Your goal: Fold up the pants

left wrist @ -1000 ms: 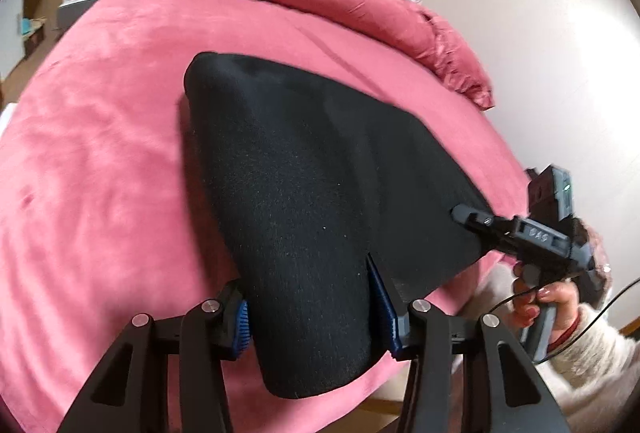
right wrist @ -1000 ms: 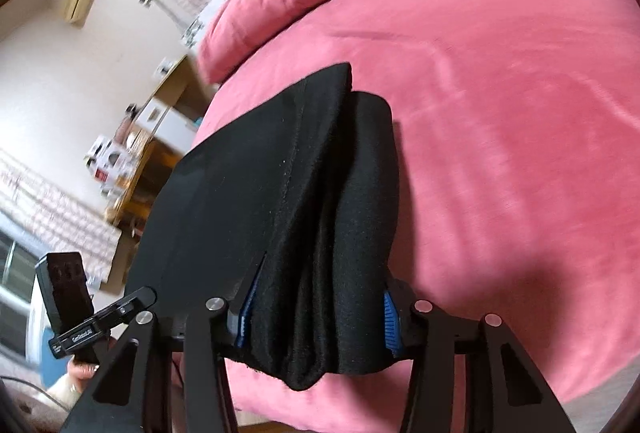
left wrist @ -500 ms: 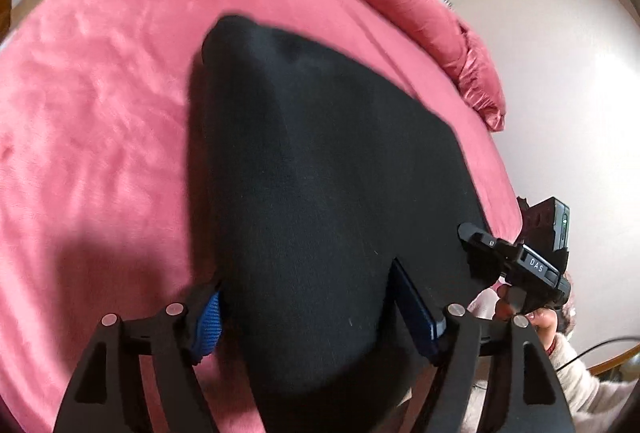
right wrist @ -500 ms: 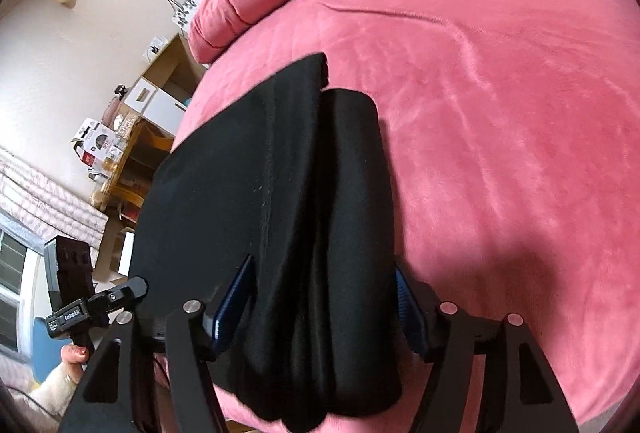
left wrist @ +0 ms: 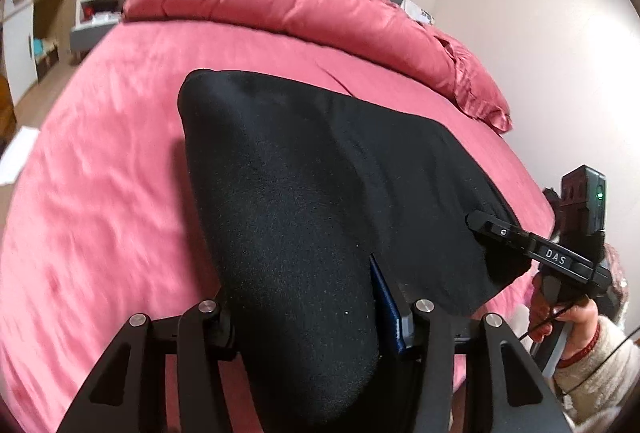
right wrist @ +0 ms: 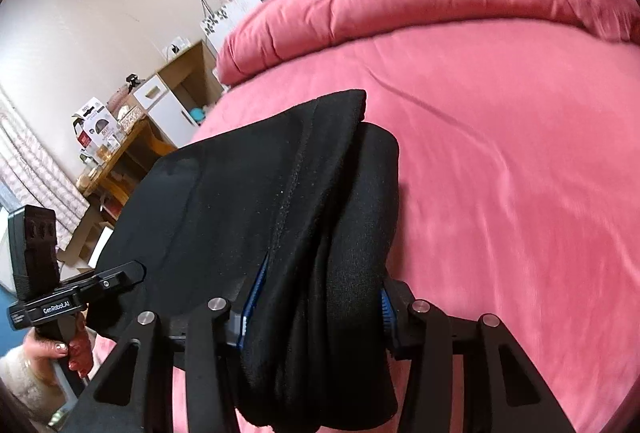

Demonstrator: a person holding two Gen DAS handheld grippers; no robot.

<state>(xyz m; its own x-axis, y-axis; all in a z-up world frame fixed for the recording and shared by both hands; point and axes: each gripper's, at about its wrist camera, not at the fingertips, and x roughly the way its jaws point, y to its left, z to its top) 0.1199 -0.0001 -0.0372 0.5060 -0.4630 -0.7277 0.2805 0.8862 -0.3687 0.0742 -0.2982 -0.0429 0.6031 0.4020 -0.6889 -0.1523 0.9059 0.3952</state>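
Observation:
The black pants (left wrist: 320, 173) lie folded into a thick bundle on the pink bed (left wrist: 100, 193), near end toward me. My left gripper (left wrist: 300, 297) straddles that near end at its left side; its jaws are closing and the blue pad (left wrist: 386, 313) presses the fabric. The right gripper (right wrist: 320, 297) holds the layered right side of the pants (right wrist: 260, 193), jaws closing, both blue pads against the cloth. Each gripper shows in the other's view: the right gripper (left wrist: 500, 231) and the left gripper (right wrist: 120, 279), each held by a hand.
A rolled pink duvet (left wrist: 300, 5) lies across the head of the bed (right wrist: 500, 153). A wall runs along the right side. To the left stand a wooden table with boxes (right wrist: 104, 149) and a white cabinet (left wrist: 20, 33).
Both grippers opened wider around the pants' near end, then closed on it again. Both have pulled back and up, so more of the room shows.

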